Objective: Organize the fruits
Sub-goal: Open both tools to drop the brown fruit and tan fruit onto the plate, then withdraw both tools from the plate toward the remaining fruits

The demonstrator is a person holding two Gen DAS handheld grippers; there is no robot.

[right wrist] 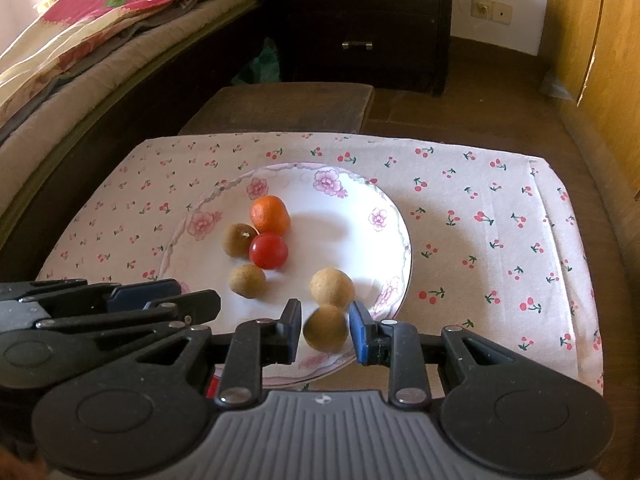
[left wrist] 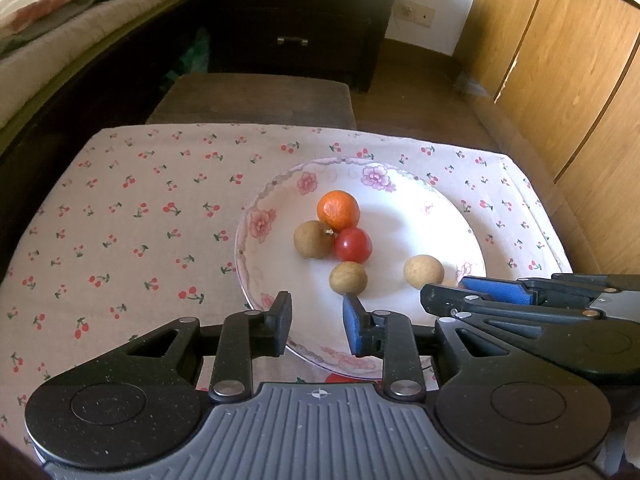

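A white floral plate on the cherry-print cloth holds an orange mandarin, a red cherry tomato and several brown longans. My left gripper is open and empty over the plate's near rim, just short of a longan. My right gripper is open, with a blurred longan between its fingers, gaps on both sides. Another longan lies just beyond. The right gripper shows in the left wrist view.
The cloth covers a small table. A brown stool stands behind it, a dark drawer unit further back, a bed to the left and wooden cabinets to the right. A red fruit peeks out under the left gripper.
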